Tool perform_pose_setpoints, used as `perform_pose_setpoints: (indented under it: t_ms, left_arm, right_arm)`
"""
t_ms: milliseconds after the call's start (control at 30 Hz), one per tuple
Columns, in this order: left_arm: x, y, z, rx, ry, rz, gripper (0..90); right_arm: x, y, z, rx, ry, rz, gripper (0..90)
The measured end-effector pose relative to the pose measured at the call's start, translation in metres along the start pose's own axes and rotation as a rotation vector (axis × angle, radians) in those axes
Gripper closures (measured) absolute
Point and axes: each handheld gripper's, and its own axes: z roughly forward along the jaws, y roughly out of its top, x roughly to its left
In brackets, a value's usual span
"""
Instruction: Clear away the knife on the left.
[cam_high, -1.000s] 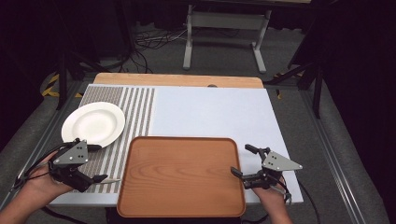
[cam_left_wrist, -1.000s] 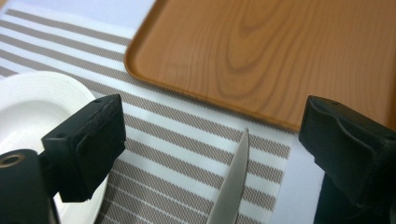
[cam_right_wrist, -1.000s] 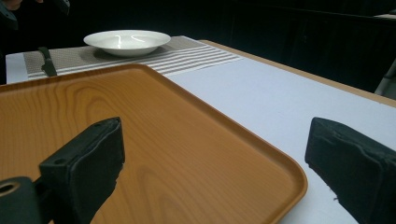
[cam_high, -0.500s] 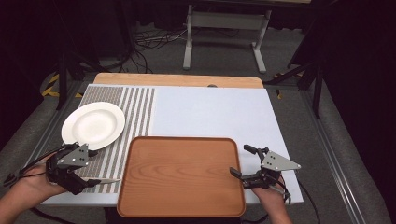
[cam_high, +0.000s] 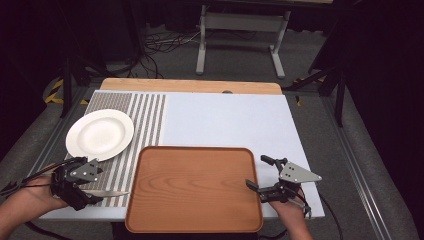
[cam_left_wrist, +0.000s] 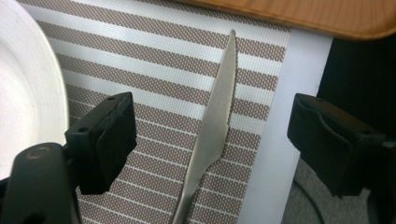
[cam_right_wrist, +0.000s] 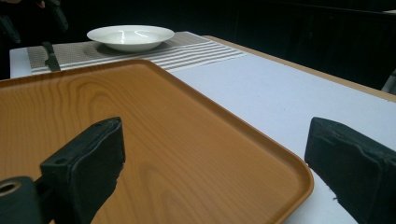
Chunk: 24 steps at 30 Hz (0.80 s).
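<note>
At the near left corner, the left gripper (cam_high: 92, 185) is hovering with jaws spread wide, straddling the knife (cam_left_wrist: 212, 126) lying flat on the striped placemat (cam_left_wrist: 163, 93) between plate (cam_high: 100, 134) and wooden tray (cam_high: 195, 187). Judged sound practice: lowering squarely and closing across the handle, not the serrated blade. The right gripper (cam_high: 260, 175) is idling, jaws apart, at the tray's near right edge.

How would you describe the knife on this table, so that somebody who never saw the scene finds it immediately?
Start at the striped placemat on the table's left side, where a white plate sits. Nearer the person, between that plate and the wooden tray, lies the knife. It is the only metal piece: slim, silver, with a serrated edge, its tip toward the tray.
</note>
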Motion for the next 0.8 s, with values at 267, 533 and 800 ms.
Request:
perform_pose_setpoints:
  t_ms: [267,533,800]
  left_arm:
    - [0.004,-0.004,0.007,0.086,-0.032,0.007,21.1]
    - [0.012,-0.012,0.010,0.150,-0.079,0.009,27.8]
    - [0.019,-0.022,0.016,0.224,-0.089,0.048,36.8]
  right_arm:
    - [-0.002,-0.001,0.001,0.006,0.007,-0.002,5.7]
    - [-0.001,-0.001,0.002,0.010,0.018,-0.007,5.9]
    - [-0.001,-0.002,0.004,0.018,0.026,-0.008,5.9]
